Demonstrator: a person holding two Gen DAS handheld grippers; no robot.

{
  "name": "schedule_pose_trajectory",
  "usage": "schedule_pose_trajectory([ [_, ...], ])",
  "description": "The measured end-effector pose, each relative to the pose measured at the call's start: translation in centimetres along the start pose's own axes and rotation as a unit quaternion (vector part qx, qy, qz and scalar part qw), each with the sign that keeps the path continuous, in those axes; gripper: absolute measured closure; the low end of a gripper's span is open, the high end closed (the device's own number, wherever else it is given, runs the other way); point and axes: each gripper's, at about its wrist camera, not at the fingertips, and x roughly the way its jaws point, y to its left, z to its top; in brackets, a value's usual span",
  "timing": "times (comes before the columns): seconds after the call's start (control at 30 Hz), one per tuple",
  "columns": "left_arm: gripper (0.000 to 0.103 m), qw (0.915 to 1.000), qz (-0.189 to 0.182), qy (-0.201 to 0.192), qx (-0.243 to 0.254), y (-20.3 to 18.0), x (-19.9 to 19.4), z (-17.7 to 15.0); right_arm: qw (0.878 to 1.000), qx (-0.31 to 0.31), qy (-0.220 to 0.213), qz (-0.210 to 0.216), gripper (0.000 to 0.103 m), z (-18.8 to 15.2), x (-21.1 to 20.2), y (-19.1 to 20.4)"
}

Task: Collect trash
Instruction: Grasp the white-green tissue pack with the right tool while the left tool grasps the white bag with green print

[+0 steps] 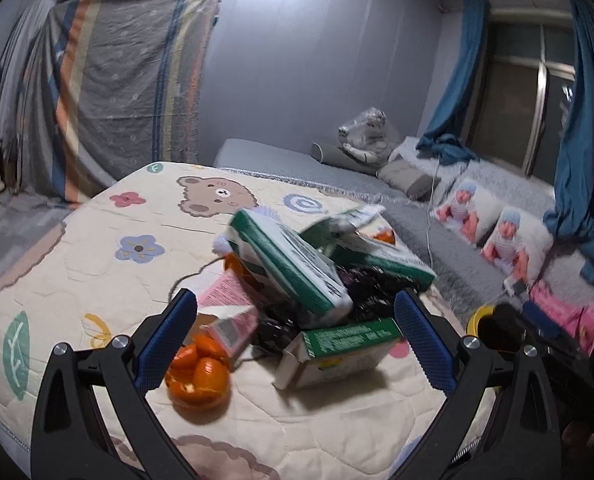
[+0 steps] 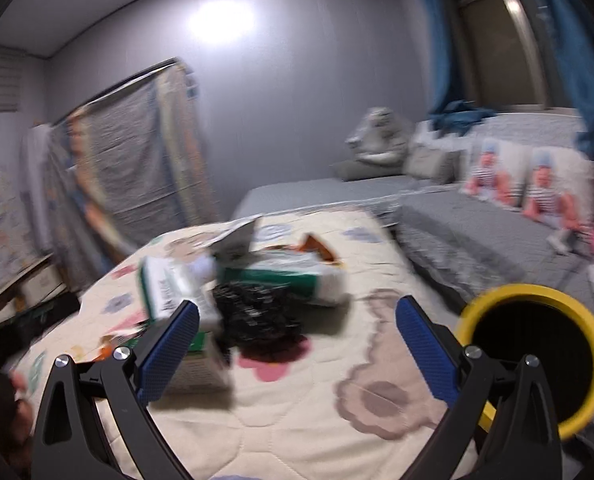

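Both claws gape over a cartoon quilt (image 1: 97, 264) strewn with cartons (image 1: 293, 268)

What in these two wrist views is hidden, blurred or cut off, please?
- Black crinkled item: mostly buried under the green cartons, left wrist view.
- Carton print: motion blur, right wrist view.
- Yellow-rimmed bin: inside is dark; the right gripper's frame covers part of the rim.
- Orange peels: partly behind the left gripper's finger.
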Motion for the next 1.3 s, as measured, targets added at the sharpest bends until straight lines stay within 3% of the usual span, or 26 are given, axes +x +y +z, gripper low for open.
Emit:
schedule_pose_trajectory([
  [0.1, 0.008, 0.9989, 0.034, -0.003, 0.033, 2.7, 0.3, 0.9, 0.996, -0.009, 0.046, 0.077, 0.008, 0.3, 1.1, 0.1],
  [0.2, 0.008, 0.9947, 0.058, 0.027, 0.08, 4.9, 0.9, 1.2, 0.983, -0.027, 0.101, 0.153, 0.008, 0.7, 2.0, 1.1],
  [0.3, 0.008, 0.9946, 0.014, 0.053, 0.088, 6.8, 1.4, 0.8, 0.974, -0.041, 0.115, 0.193, 0.008, 1.4, 2.6, 2.0],
  [0.43, 0.008, 0.9916, -0.011, 0.1, 0.081, 9.0, 3.6, 0.3, 0.954, -0.058, 0.169, 0.239, 0.008, 2.6, 5.2, 3.9],
  [0.57, 0.008, 0.9899, -0.045, 0.103, 0.086, 9.3, 4.5, -0.1, 0.953, -0.03, 0.184, 0.237, 0.008, 4.7, 7.6, 3.5],
  [0.67, 0.008, 0.9869, -0.082, 0.109, 0.087, 8.7, 5.6, 1.0, 0.958, -0.009, 0.18, 0.224, 0.008, 7.3, 9.6, 2.6],
  [0.73, 0.008, 0.9865, -0.088, 0.103, 0.092, 8.1, 6.4, 1.9, 0.954, 0.017, 0.189, 0.232, 0.008, 9.2, 11.4, 2.2],
  [0.8, 0.008, 0.988, -0.081, 0.091, 0.095, 7.4, 6.8, 2.7, 0.952, 0.044, 0.2, 0.226, 0.008, 10.6, 13.4, 2.1],
  [0.9, 0.008, 0.9902, -0.079, 0.076, 0.087, 6.6, 7.5, 3.6, 0.957, 0.061, 0.217, 0.183, 0.008, 12.7, 16.6, 2.1],
  [1.1, 0.008, 0.9912, -0.07, 0.091, 0.066, 6.7, 9.3, 3.8, 0.947, 0.081, 0.286, 0.121, 0.008, 12.5, 22.7, 2.5],
  [1.23, 0.008, 0.9914, -0.055, 0.105, 0.055, 7.7, 10.5, 3.7, 0.941, 0.07, 0.315, 0.105, 0.026, 11.4, 25.5, 3.6],
  [1.3, 0.008, 0.9917, -0.05, 0.107, 0.05, 8.1, 10.8, 3.8, 0.939, 0.055, 0.325, 0.092, 0.028, 11.0, 26.7, 4.3],
])
